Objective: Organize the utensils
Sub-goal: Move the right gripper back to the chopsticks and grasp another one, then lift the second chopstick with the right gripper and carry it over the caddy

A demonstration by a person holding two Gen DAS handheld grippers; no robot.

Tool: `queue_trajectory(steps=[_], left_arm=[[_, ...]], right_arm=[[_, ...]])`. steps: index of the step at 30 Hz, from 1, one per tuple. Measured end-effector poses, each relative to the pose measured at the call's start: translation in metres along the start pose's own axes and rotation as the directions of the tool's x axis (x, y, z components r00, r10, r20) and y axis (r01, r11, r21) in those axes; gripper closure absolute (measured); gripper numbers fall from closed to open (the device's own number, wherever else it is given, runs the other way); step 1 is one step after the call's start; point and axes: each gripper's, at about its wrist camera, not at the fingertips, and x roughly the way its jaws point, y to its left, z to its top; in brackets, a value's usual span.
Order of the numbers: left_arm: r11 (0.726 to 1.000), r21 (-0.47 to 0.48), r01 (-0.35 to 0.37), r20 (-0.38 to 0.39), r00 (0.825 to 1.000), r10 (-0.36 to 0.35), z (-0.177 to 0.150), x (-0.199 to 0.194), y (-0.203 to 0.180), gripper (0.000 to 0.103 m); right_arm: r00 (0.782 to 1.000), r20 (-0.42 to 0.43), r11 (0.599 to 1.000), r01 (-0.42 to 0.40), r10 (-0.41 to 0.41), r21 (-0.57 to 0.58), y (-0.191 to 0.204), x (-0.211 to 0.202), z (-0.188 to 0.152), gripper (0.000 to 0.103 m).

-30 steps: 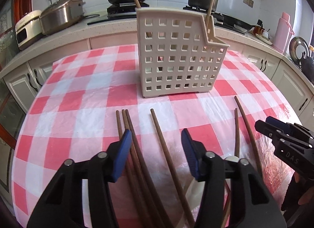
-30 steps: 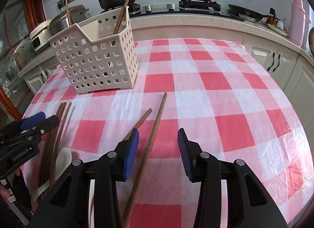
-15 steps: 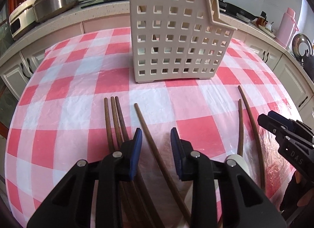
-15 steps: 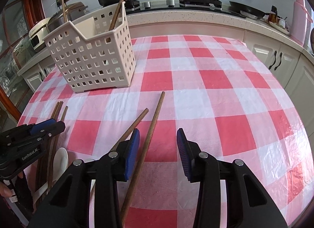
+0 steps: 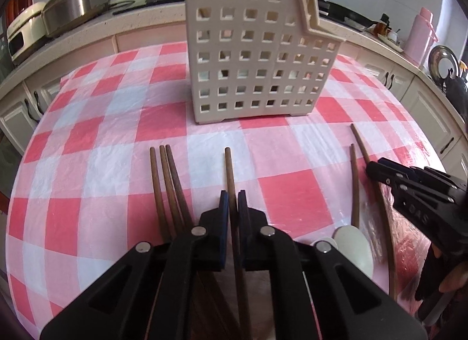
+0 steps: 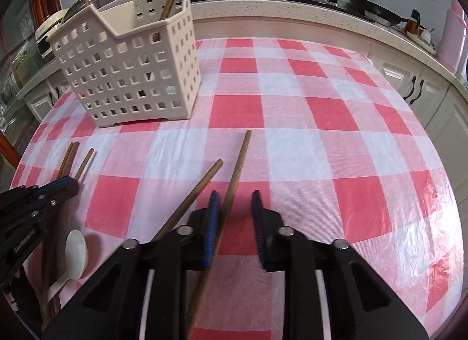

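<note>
On the checked tabletop (image 5: 96, 135), we clamp our left claw (image 5: 231, 202) shut on a single brown chopstick (image 5: 229, 170) lying flat, its tip towards the perforated utensil basket (image 5: 251, 56). Three more chopsticks (image 5: 168, 176) lie just left of it. Our right claw (image 6: 234, 205) is closing around a longer chopstick (image 6: 238, 158), which rests against one pad with a gap to the other. A white spoon (image 6: 76, 255) lies between the two claws. Two chopsticks stand in the basket.

Bright daylight; sheen on plastic tablecloth (image 6: 415, 208) right of the claw. Strong fisheye bending, dark corners. Sharp focus.
</note>
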Motion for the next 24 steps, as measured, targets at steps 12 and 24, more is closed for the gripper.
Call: queue_trajectory(steps=[12,24], left_arm=[[1.000,-0.014,0.023,0.102,0.995,-0.022,-0.001,-0.037,-0.002,0.097],[0.999,-0.022,0.024,0.275,0.961,-0.017,-0.006,-0.112,-0.003,0.097]], right_arm=[[0.985,0.154,0.995,-0.089,0.079,0.054,-0.016,-0.049,-0.004,0.096],[0.945,0.306,0.991,-0.129,0.118,0.017,-0.002,-0.112,-0.001,0.096]])
